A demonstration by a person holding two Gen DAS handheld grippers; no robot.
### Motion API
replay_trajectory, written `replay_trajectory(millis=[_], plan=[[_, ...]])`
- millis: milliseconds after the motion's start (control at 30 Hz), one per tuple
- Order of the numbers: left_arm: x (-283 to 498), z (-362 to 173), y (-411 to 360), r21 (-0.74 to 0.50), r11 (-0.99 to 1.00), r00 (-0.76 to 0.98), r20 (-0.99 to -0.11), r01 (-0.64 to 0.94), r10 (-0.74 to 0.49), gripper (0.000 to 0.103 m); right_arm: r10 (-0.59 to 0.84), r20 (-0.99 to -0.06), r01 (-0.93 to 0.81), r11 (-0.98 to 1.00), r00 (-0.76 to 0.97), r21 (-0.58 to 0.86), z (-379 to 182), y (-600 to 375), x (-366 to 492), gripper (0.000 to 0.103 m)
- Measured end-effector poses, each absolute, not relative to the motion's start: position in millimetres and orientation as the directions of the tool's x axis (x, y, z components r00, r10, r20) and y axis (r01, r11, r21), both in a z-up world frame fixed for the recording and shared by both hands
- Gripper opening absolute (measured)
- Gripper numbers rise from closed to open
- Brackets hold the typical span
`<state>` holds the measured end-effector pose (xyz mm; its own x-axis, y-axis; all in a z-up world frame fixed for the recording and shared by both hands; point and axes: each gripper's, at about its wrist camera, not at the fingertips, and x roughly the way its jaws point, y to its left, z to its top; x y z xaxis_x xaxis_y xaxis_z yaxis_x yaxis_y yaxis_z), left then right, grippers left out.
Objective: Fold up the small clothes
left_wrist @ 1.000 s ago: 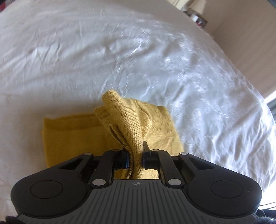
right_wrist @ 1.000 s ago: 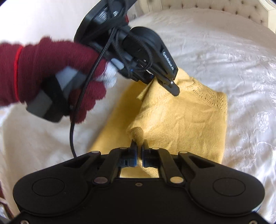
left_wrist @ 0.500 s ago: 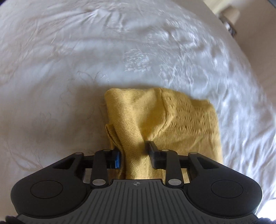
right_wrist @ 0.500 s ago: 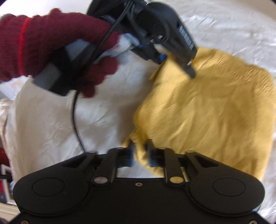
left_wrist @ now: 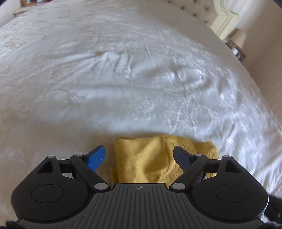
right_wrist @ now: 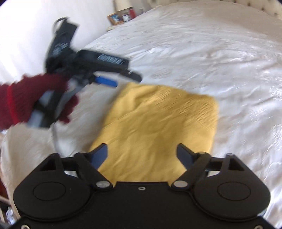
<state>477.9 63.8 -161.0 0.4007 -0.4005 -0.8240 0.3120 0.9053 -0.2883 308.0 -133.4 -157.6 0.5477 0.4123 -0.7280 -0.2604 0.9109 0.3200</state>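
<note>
Yellow knit [right_wrist: 158, 130] now released, folded flat on bed [right_wrist: 220, 58], both grippers spread apart.

Soft knit on glossy embroidered cloth

The yellow garment [right_wrist: 158, 126] is matt, nubbly knit; the white bedspread [left_wrist: 123, 70] shines, satiny and creased; both tools look matt black plastic.

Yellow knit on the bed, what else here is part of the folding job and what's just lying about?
Part of the job:
yellow knit garment, folded flat
left gripper, open
right gripper, open
white bedspread, the work surface

Just lying about:
picture frame
bedside lamp
headboard
</note>
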Motion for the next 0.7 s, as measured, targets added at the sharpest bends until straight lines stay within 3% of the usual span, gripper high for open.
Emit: replay_trajectory(millis=[233,400,500,700], plan=[[493.0,-206.1,58.1,-0.248,0.938,0.317,-0.894,0.242,-0.318,0.088,0.412,-0.749,-0.300,0.908,0.519,0.292,-179.1,-138.3,355.5,0.096],[498.4,-210.8,52.5,-0.217,0.941,0.317,-0.901,0.260,-0.295,0.103,0.318,-0.824,-0.229,0.945,0.470,0.234,-208.1,-144.6,384.1,0.097],[496.8,-204.0,55.3,-0.216,0.940,0.331,-0.895,0.264,-0.299,0.102,0.264,-0.838,-0.161,0.964,0.477,0.211,-210.6,-155.7,392.5,0.097],[467.8,-175.4,85.1,-0.277,0.932,0.378,-0.857,0.233,-0.349,0.103,0.322,-0.790,-0.016,0.930,0.522,0.368,-200.8,-203.8,377.3,0.098]])
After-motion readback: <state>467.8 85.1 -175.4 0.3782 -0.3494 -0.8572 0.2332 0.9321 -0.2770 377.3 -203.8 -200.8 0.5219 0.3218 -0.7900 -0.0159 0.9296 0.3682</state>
